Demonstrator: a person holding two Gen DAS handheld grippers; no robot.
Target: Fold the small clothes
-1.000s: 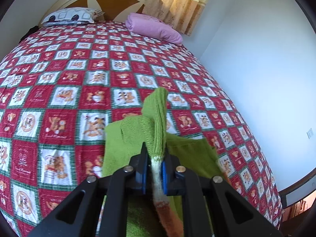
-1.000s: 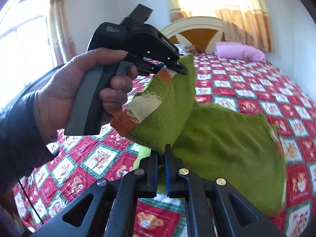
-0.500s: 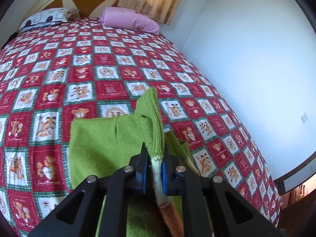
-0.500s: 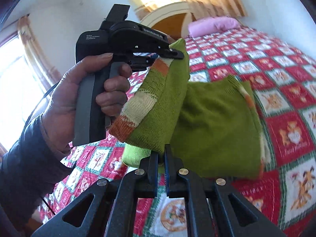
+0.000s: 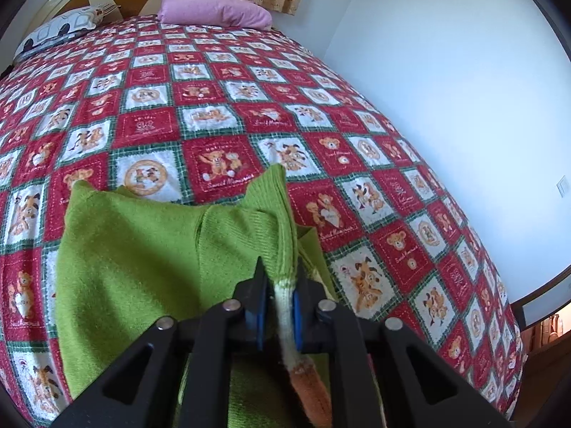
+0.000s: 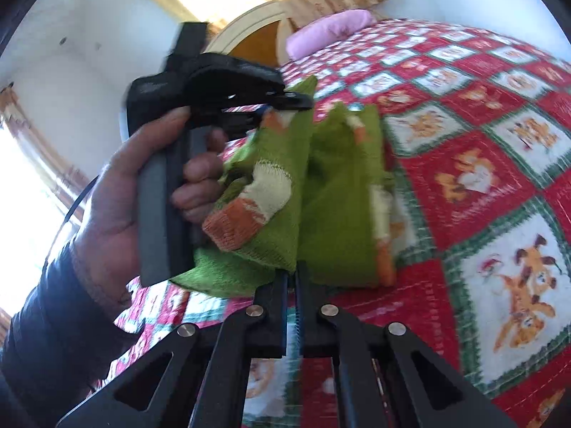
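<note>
Both grippers were clamped on the green knit sweater point(image 5: 135, 260): left gripper point(image 5: 280, 306) low centre, right gripper point(image 6: 292, 285) bottom centre, above the teddy-bear quilt point(image 5: 214, 107).

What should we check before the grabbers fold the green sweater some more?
1. Left gripper pinching the green sweater: ok, the cuff sits between its fingers.
2. Right gripper holding cloth: ok, closed on a green fold.
3. Sweater lying flat: not ok, it is bunched and lifted between the grippers.
4. Free room on the quilt beyond the sweater: ok.
5. Pink pillow out of the way: ok, far at the headboard.
6. Edges lined up: cannot tell, the right view is blurred.
</note>
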